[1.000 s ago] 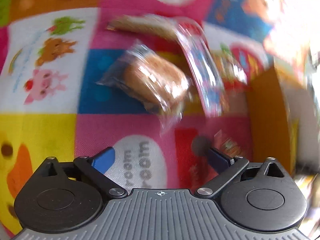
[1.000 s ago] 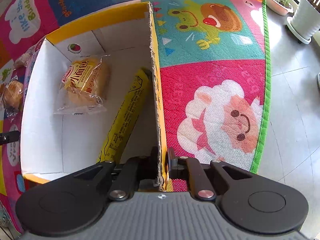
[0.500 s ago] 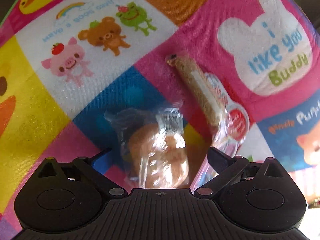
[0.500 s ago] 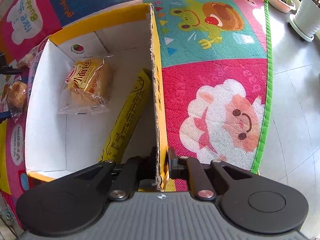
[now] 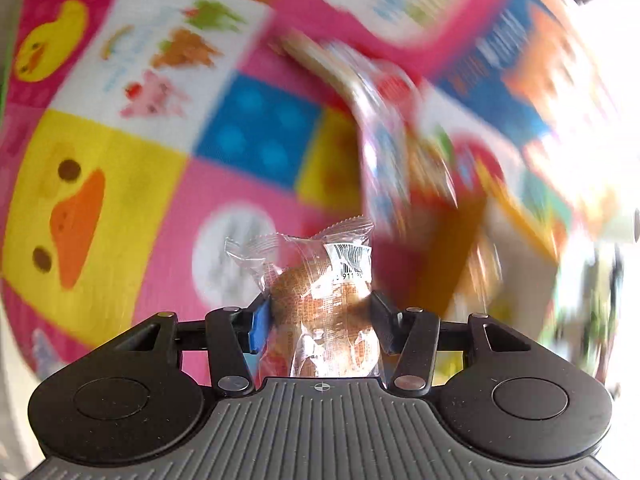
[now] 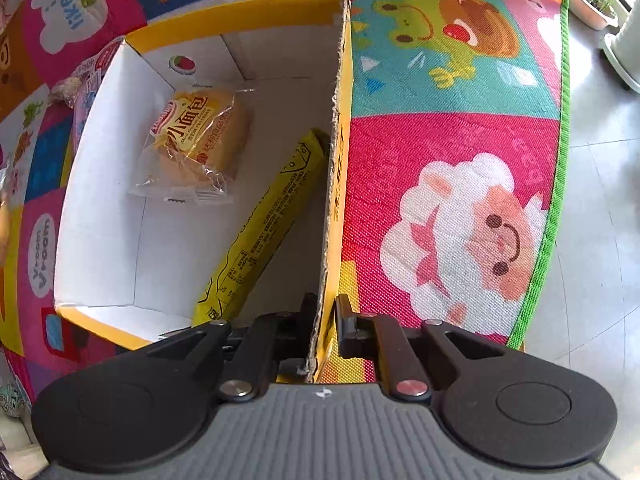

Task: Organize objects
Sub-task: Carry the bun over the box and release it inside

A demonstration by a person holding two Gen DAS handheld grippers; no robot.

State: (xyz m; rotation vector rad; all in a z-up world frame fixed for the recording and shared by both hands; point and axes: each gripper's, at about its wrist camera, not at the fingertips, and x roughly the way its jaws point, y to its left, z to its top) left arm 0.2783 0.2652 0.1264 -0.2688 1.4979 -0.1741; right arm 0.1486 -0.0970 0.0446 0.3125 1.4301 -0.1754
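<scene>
Your left gripper [image 5: 318, 322] has just been closing its jaws, and they now clamp a small brown bun in a clear wrapper [image 5: 320, 300], low in the middle of the left wrist view. The wrapper's crimped end and barcode stick up above the fingers. Behind it the colourful play mat [image 5: 120, 160] is smeared by motion blur; a long snack packet [image 5: 380, 128] lies on the mat at upper centre, too blurred to read.

In the right wrist view, the yellow cardboard box [image 6: 100, 184] fills the left half of the frame, white inside. A wrapped bun with a yellow printed label [image 6: 196, 140] lies on the box floor toward the upper left. Just right of it, a long yellow packet [image 6: 264, 220] leans slantwise against the box's right wall [image 6: 340, 120]. Your right gripper [image 6: 324, 320] has its jaws pinched shut on that wall's top edge, at bottom centre. Right of the box the mat shows a frog and a sheep, then grey floor tiles [image 6: 600, 200] at the far right.
</scene>
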